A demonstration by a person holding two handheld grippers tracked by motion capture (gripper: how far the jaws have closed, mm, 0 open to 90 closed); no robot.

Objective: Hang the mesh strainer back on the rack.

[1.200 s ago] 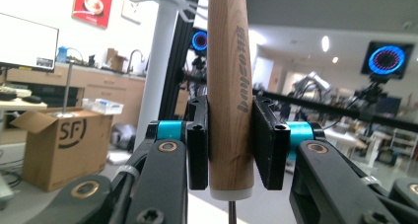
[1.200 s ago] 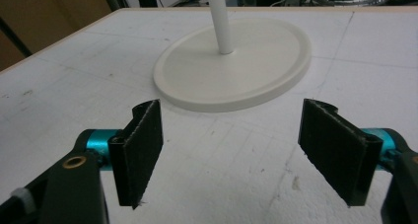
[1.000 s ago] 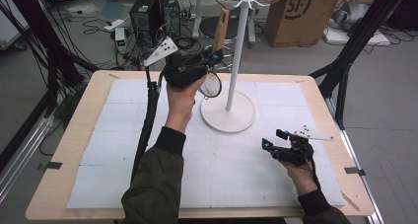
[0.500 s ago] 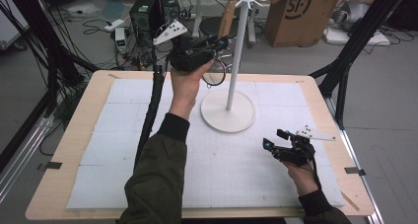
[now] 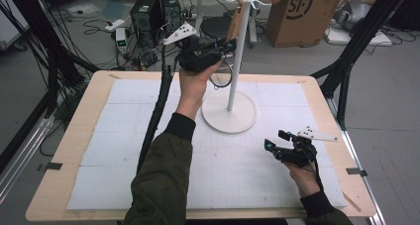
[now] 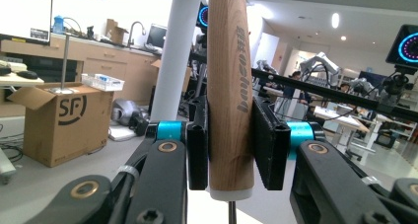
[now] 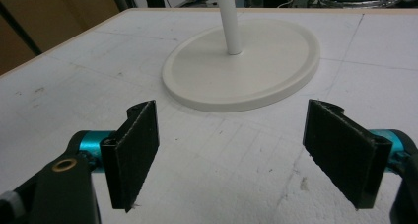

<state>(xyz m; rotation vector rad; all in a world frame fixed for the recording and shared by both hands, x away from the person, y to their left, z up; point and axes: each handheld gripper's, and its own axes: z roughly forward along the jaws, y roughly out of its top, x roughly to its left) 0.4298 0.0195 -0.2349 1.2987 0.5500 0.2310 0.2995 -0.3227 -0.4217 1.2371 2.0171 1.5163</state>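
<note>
We are holding the left tongs [image 5: 225, 45] raised above the far side of the worktop [image 5: 74, 150], just beside the white stand [image 5: 233, 86]. The tongs are clamped on a wooden handle [image 5: 236, 18]; a wire loop [image 5: 220, 79] is hanging below the hand. From above, the grip itself is hard to read. The left gripper view is settling it: both pads [image 6: 197, 150] are pressing the wooden handle [image 6: 230, 100] from either side, the handle is standing upright with dark lettering on it, and the white pole [image 6: 175, 51] is rising just behind it.

Further right, the stand's round base [image 5: 230, 117] is resting on the white mat. The right tongs [image 5: 271, 148] are sitting low near the worktop's right edge, well apart from the stand. The right gripper view is showing their pads [image 7: 138, 150] standing wide apart with nothing between them, pointing toward the round base [image 7: 241, 71].
</note>
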